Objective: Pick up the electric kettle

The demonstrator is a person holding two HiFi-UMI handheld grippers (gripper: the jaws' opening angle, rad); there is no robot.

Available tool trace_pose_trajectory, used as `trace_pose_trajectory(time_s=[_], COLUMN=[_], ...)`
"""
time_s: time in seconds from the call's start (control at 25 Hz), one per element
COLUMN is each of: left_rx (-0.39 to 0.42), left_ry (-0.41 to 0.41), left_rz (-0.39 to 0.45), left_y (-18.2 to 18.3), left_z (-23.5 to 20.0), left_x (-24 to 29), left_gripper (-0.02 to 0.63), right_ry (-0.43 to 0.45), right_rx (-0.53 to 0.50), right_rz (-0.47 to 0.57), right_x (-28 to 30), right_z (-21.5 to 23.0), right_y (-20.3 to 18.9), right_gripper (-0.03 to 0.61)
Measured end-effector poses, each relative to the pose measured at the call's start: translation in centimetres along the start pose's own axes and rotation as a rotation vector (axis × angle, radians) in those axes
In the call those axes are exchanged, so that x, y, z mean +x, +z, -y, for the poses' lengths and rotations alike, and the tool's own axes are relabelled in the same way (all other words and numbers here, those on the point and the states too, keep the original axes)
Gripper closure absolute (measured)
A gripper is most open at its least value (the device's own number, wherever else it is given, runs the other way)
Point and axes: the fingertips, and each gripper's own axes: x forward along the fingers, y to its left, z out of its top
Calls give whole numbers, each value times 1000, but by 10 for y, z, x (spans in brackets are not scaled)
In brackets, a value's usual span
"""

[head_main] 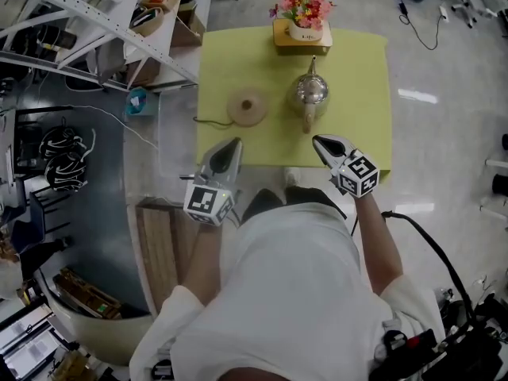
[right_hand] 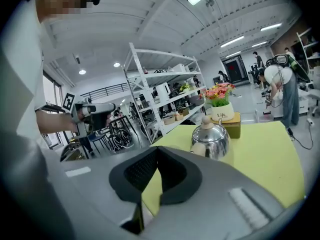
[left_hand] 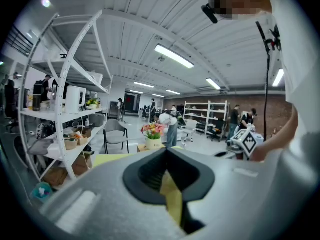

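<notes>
The steel electric kettle (head_main: 308, 94) stands upright on the yellow-green table (head_main: 361, 70), its handle toward me. Its round wooden-coloured base (head_main: 248, 107) sits to its left, apart from it, with a cord trailing off the table's left edge. My left gripper (head_main: 232, 143) hovers at the near edge below the base, jaws together and empty. My right gripper (head_main: 317, 140) hovers at the near edge just below and right of the kettle's handle, also shut on nothing. In the right gripper view the kettle (right_hand: 210, 139) lies ahead and to the right of the closed jaws (right_hand: 156, 149).
A pot of flowers (head_main: 302, 10) on a small wooden box stands at the table's far edge behind the kettle. White metal shelving (head_main: 103, 22) with boxes runs along the left. Cables lie on the floor to the left and at the lower right.
</notes>
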Motion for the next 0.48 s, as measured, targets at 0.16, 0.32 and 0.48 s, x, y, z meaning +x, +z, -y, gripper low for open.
trace_pose_trajectory(time_s=[0.16, 0.32, 0.48], left_rx=[6, 6, -1], left_ry=[-5, -19, -35], left_rz=[21, 33, 26], left_y=[2, -2, -10], left_z=[-2, 3, 10], left_x=[-15, -43, -81], left_gripper=[611, 610, 609], right_ry=[-3, -32, -69], right_rx=[-16, -28, -29], right_rz=[8, 15, 31], right_x=[-1, -6, -13], right_z=[-19, -45, -79], right_y=[0, -2, -4], right_gripper=[574, 574, 574])
